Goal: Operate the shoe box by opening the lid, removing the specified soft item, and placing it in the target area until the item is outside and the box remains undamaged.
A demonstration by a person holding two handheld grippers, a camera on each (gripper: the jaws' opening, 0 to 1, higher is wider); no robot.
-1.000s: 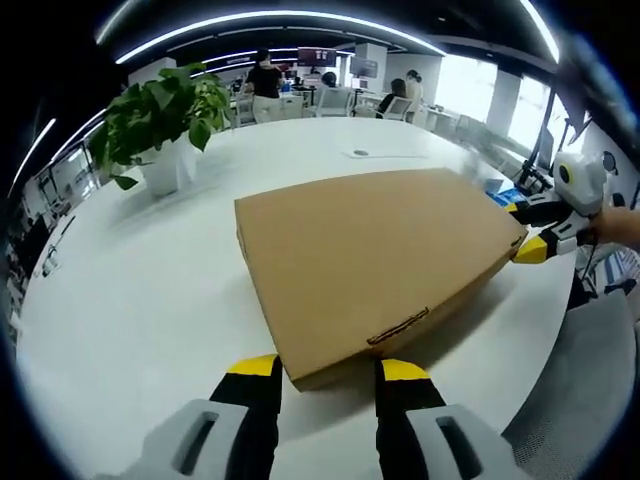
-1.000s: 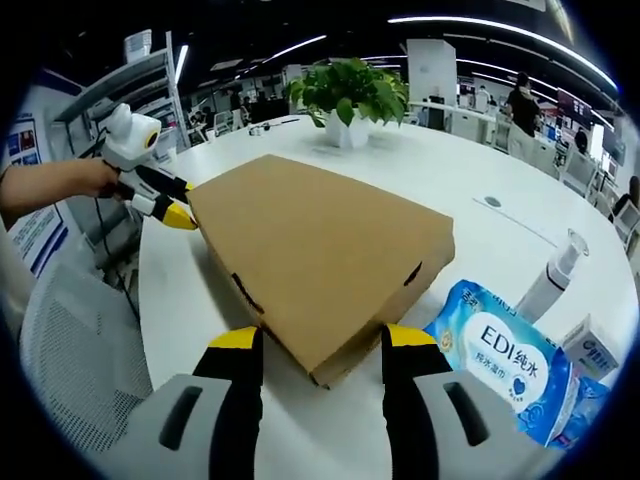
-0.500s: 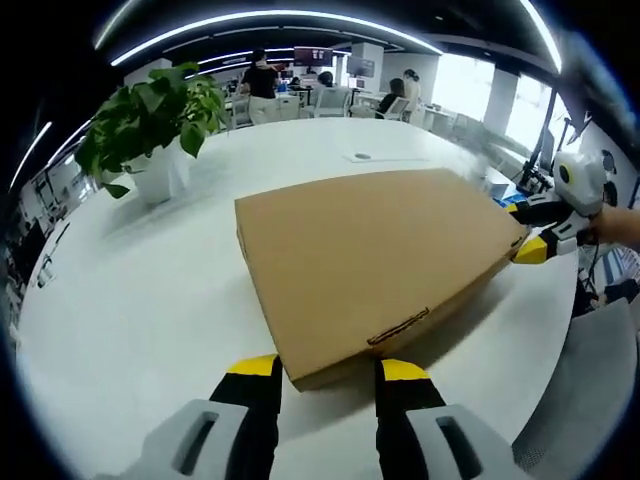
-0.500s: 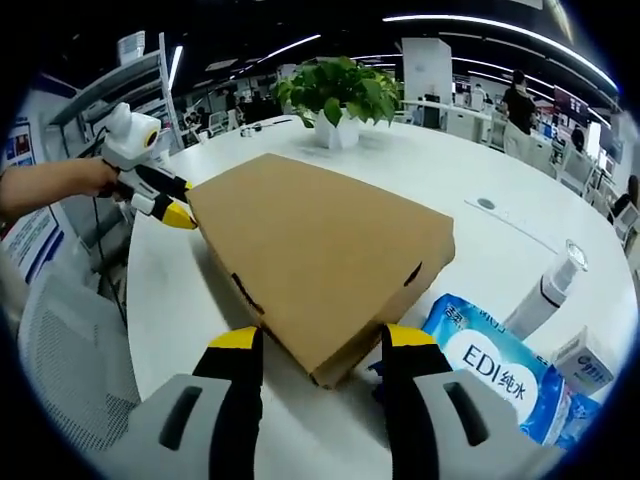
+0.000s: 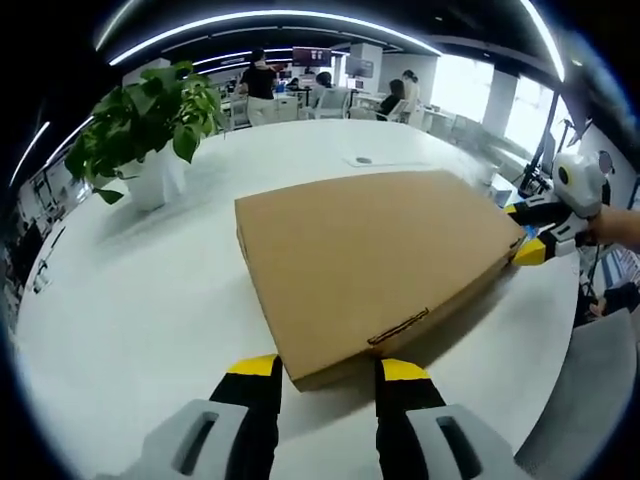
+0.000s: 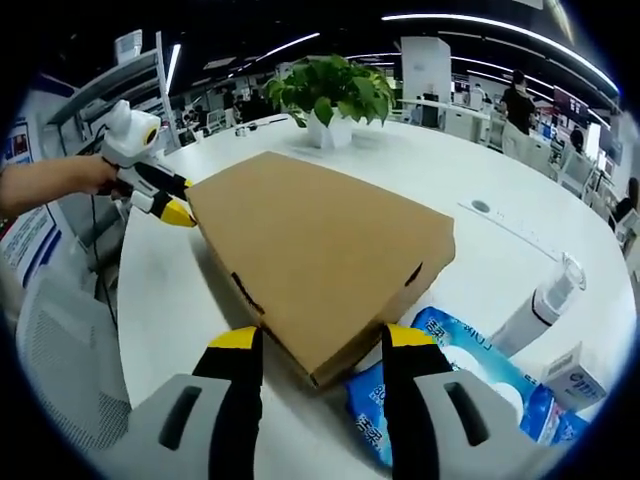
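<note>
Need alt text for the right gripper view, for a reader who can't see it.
A closed brown shoe box lies on a white table, its near corner between the right gripper's open yellow-tipped fingers. The left gripper sits at the far corner; a blue tissue pack, pump bottle and potted plant surround the box.

plant [image 5: 150,115] behind box [image 5: 375,255] on table [image 5: 130,290]
</note>
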